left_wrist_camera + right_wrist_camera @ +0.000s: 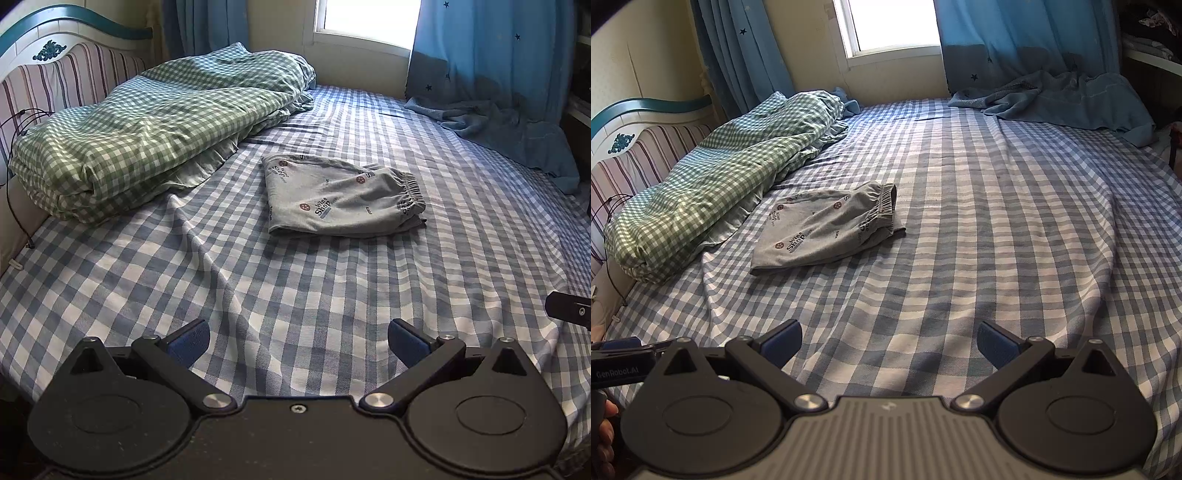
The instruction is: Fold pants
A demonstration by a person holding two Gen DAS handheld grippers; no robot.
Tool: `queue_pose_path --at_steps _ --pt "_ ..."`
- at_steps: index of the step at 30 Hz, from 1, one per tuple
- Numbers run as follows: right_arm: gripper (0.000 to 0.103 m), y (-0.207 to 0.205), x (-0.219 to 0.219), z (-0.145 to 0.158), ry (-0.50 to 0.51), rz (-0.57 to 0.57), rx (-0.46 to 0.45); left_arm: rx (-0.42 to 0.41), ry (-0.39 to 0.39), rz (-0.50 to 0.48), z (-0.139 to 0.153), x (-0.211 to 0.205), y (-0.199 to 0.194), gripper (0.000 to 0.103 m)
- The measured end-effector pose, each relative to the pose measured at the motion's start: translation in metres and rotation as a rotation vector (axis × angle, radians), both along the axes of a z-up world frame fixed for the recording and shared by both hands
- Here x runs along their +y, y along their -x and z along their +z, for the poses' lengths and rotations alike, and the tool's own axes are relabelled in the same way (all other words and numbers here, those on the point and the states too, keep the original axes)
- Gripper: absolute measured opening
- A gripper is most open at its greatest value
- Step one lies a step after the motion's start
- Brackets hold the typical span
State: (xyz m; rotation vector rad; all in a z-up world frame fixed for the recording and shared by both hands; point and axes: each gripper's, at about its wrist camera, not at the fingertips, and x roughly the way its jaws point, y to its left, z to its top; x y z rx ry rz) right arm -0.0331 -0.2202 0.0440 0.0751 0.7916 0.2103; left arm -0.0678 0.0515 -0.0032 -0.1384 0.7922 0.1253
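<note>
Left wrist view: we see a bed (295,280) in blue-checked sheet, a green-checked duvet (147,129) bunched left, then grey printed pants (340,195) lying mid-bed, already folded into a compact stack. Our left gripper (298,339) and right gripper (889,339) hover well apart from them, jaws spread, empty. Folding looks finished.

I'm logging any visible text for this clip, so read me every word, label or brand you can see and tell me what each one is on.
"Wine Shop": printed several times on the folded grey pants, clearest near the front edge in both views.
"GenRobot.AI": white lettering on the black body of the left gripper, seen from the right wrist view.
Small dark words and partial large letters near the waistband: too small or cut off to read.
Nothing else carries text.
</note>
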Motion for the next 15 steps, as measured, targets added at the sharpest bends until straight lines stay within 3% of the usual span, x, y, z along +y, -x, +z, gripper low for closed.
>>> queue_pose_path --at_steps 15 --pt "0.103 -0.002 -0.0034 -0.0027 -0.003 0.008 0.006 0.009 -0.001 -0.001 -0.001 0.0013 -0.0027 0.102"
